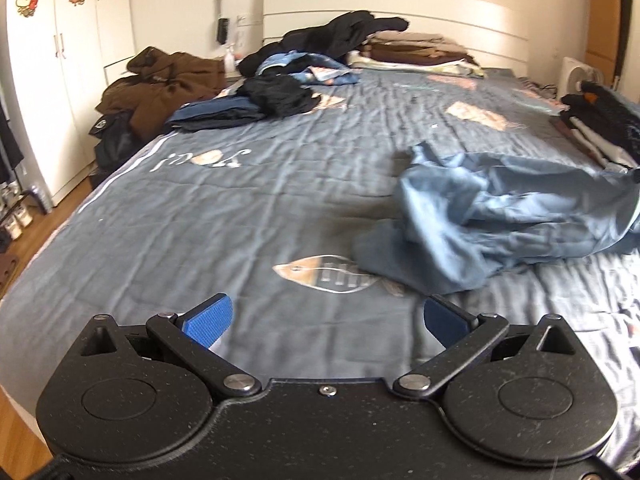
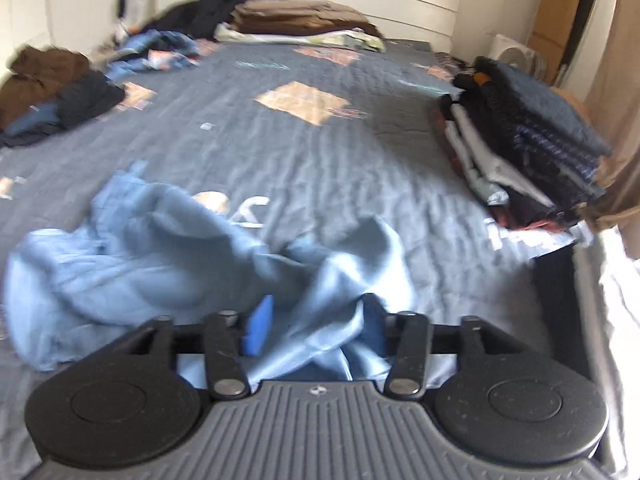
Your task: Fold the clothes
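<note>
A crumpled light blue garment (image 1: pixel 500 216) lies on the grey-blue bedspread (image 1: pixel 240 208), to the right in the left wrist view. My left gripper (image 1: pixel 324 312) hovers over the bed just short of it, jaws wide apart with nothing between them. In the right wrist view the same garment (image 2: pixel 160 248) spreads from the left to right under my right gripper (image 2: pixel 316 320). Its blue pads (image 2: pixel 260 326) stand apart, and a loose fold of the cloth lies between them without being pinched. The picture there is blurred.
A neat stack of folded clothes (image 2: pixel 532 136) sits at the bed's right edge. Unfolded dark and blue clothes (image 1: pixel 280 92) and a brown heap (image 1: pixel 160 80) lie at the far left. Folded bedding (image 1: pixel 416 50) rests by the headboard. A white wardrobe (image 1: pixel 60 60) stands left.
</note>
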Demonstrator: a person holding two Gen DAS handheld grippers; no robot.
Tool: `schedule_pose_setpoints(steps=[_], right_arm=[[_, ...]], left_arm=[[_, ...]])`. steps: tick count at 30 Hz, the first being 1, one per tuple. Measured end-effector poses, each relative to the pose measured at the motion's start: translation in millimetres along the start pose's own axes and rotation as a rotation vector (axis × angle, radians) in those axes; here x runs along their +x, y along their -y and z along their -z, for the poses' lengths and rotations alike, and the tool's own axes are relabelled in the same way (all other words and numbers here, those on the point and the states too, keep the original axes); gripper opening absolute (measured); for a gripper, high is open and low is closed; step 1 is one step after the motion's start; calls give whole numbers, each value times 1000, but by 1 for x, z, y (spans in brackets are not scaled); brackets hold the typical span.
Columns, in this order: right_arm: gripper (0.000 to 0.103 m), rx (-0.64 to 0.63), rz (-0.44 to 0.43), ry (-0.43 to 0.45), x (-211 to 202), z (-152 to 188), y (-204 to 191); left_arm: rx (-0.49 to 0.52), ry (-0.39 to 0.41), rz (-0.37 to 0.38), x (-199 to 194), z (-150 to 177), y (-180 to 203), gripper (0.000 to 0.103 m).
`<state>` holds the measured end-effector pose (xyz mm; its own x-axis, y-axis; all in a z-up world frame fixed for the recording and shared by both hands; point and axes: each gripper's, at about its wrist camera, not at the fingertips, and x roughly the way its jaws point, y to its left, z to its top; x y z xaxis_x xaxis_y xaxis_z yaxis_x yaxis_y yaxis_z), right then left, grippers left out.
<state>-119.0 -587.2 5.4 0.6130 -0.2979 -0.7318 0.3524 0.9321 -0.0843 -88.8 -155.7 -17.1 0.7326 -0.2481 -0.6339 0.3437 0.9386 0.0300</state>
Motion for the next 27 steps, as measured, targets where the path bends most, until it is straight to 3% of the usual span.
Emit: schedule_pose_setpoints(steps=[5, 9, 15, 19, 21, 27], right_arm=[[85, -4, -132, 89, -41, 20, -9], [96, -25, -149, 136, -62, 28, -23], [97, -115, -176, 175, -55, 35, -53], [97, -165, -98, 240, -45, 38, -77], [97, -175, -120, 226, -38, 37, -81], [97, -33, -319, 115, -14, 29, -64]], left_arm=[[23, 13, -33, 3, 6, 23, 103], [23, 40, -8, 3, 6, 38, 103], [62, 58, 51, 9, -2, 59, 103], [76, 23, 56, 29, -1, 64, 102], [103, 20, 54, 38, -4, 70, 100], [186, 53, 28, 55, -15, 92, 98]])
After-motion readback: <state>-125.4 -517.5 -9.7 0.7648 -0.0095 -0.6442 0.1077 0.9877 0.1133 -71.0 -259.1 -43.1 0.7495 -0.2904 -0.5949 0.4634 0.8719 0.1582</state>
